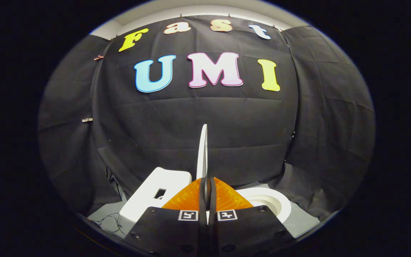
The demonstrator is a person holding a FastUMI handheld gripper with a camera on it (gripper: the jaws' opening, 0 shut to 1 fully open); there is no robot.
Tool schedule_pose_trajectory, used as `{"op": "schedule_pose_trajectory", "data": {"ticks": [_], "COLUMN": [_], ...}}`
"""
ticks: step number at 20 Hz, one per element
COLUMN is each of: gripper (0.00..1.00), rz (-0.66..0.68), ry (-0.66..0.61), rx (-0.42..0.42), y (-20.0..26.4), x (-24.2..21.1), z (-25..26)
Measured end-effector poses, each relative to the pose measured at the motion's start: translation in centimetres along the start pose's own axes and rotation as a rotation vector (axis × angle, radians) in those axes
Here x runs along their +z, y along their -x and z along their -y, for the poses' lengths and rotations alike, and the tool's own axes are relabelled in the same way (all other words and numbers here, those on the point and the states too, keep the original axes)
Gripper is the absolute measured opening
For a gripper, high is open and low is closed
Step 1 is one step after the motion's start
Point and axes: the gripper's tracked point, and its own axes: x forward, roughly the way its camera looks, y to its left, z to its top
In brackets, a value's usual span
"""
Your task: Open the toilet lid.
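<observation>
While tongs (207,185) pinch lid (202,150) — black cloth (205,117) behind.

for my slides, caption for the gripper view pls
Gripper pinches the raised toilet lid edge-on, tank to one side, bowl to the other.
</observation>
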Motion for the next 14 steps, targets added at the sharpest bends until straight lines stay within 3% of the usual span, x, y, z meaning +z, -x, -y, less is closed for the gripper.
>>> {"op": "schedule_pose_trajectory", "data": {"ticks": [14], "gripper": [0.07], "rz": [-0.007], "ry": [0.141], "rx": [0.067], "y": [0.0], "x": [-0.6], "z": [-7.1]}}
